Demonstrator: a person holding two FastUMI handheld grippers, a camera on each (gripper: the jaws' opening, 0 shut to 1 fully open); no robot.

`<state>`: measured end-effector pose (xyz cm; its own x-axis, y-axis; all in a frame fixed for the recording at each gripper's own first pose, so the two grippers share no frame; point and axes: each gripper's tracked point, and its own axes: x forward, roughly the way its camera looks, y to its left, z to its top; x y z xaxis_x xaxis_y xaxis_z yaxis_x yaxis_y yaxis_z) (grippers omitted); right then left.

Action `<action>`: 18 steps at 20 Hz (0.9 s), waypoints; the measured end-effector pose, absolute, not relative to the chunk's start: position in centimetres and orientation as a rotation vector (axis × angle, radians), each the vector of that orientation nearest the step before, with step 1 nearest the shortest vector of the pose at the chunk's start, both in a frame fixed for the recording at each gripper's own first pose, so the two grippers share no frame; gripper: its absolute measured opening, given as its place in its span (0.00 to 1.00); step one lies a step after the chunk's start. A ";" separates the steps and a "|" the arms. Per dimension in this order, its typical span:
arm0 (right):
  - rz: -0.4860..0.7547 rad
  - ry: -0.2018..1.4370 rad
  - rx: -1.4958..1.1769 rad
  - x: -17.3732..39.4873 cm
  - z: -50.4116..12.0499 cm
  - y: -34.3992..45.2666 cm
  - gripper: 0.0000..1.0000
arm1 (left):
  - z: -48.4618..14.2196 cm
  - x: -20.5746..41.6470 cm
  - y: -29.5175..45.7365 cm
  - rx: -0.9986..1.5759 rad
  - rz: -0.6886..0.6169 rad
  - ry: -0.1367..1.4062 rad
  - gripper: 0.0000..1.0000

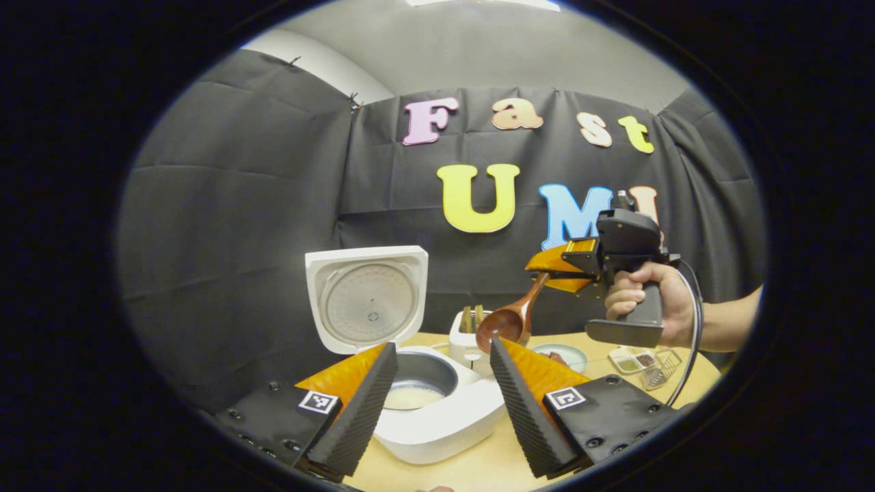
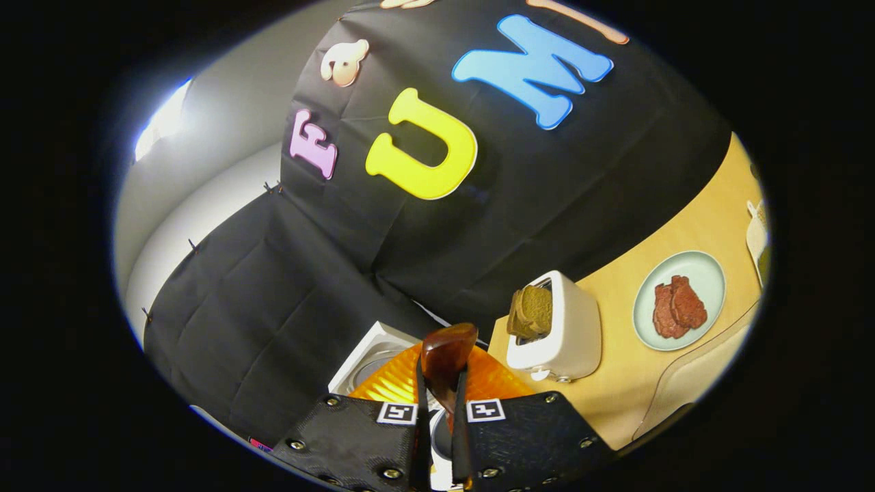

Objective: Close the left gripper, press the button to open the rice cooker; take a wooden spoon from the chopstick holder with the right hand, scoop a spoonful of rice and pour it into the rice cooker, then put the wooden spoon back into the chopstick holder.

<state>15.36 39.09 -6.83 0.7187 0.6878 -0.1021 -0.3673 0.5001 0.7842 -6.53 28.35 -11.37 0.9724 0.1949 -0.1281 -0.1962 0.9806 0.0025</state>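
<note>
Right gripper (image 1: 547, 270): clamped on the wooden spoon (image 1: 509, 318) handle, held by a hand (image 1: 646, 301) up off the table; in the right gripper view the fingers pinch the handle with the bowl end poking out ahead (image 2: 444, 355).
Spoon axis: handle runs up toward the gripper, bowl hangs down and toward the cooker side; whether any rice is in the bowl, cannot tell.
Left gripper (image 1: 441, 403): fingers spread apart, nothing between them, low over the table just in front of the rice cooker (image 1: 444, 417).
Rice cooker: lid (image 1: 366, 297) already up, inner pot (image 1: 418, 383) exposed with pale contents at the bottom.
Key relation: spoon bowl sits above and to the far side of the pot opening, near the toaster (image 1: 468, 338); right hand is the one placed to act.
Chopstick holder: not identified with certainty.
Around: toaster with bread slices (image 2: 530, 311), plate (image 2: 711, 270) with brown pieces, wire rack (image 1: 660, 369) further right.
In the way: toaster stands just behind the cooker, close under the spoon; open lid stands at the pot's back.
Next, as a guess: either carry over the pot and tip, or return the spoon.
</note>
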 end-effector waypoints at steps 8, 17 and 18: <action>0.520 0.393 0.879 14.0 -7.3 26.8 0.12 | -10.0 -3.7 21.7 -0.021 0.098 0.106 0.90; 0.359 0.323 0.837 11.7 -7.0 13.8 0.12 | -8.7 -1.4 13.4 -0.015 -0.030 0.089 0.95; 0.343 0.318 0.833 11.3 -7.0 12.6 0.12 | -8.7 -1.3 12.7 -0.013 -0.042 0.092 0.95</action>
<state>11.33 12.58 -7.00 0.8985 0.4162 -0.1397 -0.1707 0.6244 0.7622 -1.35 12.65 -8.74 0.9949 -0.0422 -0.0915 0.0409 0.9990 -0.0154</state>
